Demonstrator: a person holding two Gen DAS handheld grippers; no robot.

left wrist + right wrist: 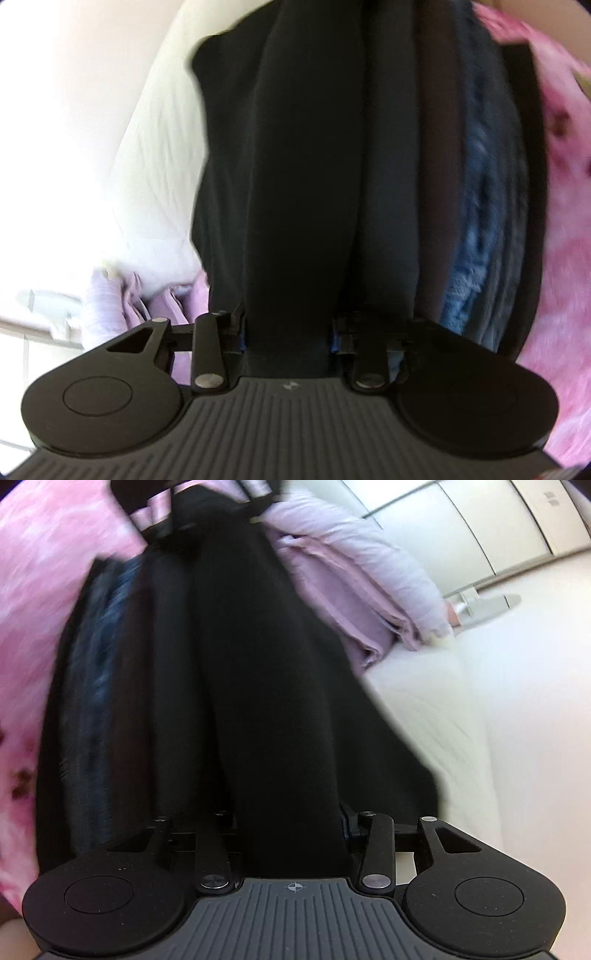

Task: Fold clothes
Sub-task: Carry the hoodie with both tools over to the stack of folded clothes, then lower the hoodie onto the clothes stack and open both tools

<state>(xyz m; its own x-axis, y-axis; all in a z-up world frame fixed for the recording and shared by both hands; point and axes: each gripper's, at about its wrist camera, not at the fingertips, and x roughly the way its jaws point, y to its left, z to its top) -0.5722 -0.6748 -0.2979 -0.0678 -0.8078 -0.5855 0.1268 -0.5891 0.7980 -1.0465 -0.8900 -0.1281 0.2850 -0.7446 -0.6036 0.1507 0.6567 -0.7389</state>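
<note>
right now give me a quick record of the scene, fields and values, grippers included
left gripper: shut on black garment
right gripper: shut on the same black garment
stack beside it: dark and blue folded clothes
surface: white bedding
nearby: pink blanket, lilac clothes
image: blurred; fingertips hidden by the cloth

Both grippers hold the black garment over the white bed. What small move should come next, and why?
Probably lower the black garment a little further onto the white bed. The left gripper and right gripper each grip a bunched fold, and the cloth runs forward in loose folds, not yet flat.
</note>
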